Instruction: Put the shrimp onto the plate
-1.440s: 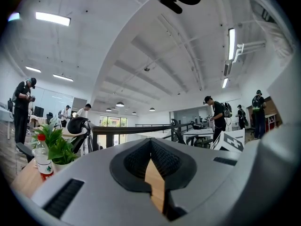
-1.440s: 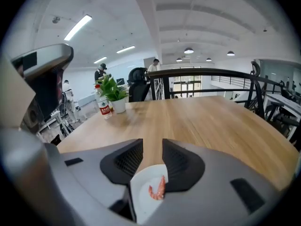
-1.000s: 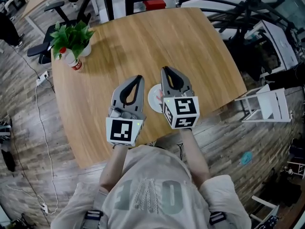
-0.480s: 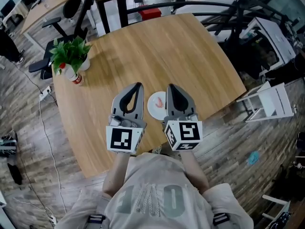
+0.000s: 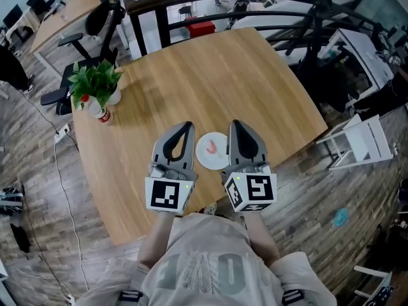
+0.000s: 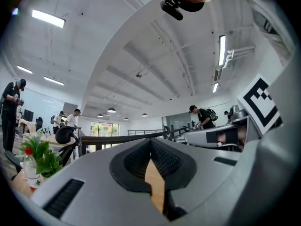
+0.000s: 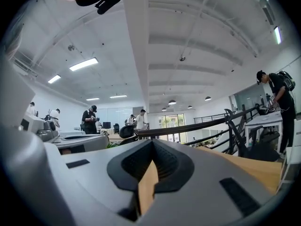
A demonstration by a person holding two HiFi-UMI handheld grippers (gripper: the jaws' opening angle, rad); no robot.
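Pulled back toward the person, the right tool [image 5: 235,123] no longer covers the plate [image 5: 218,160], which sits on the counter [image 5: 191,69] between it and the left tool [image 5: 187,125]. A pink shrimp [image 5: 210,148] lies on the plate. Both tools have their jaws together and empty.

Loads of room left on the table [image 5: 210,75]
Far left corner is blocked by a potted plant [image 5: 95,78] and bottle [image 5: 99,110]; the plate [image 5: 220,159] is parked near the front edge; everything else is left bare.
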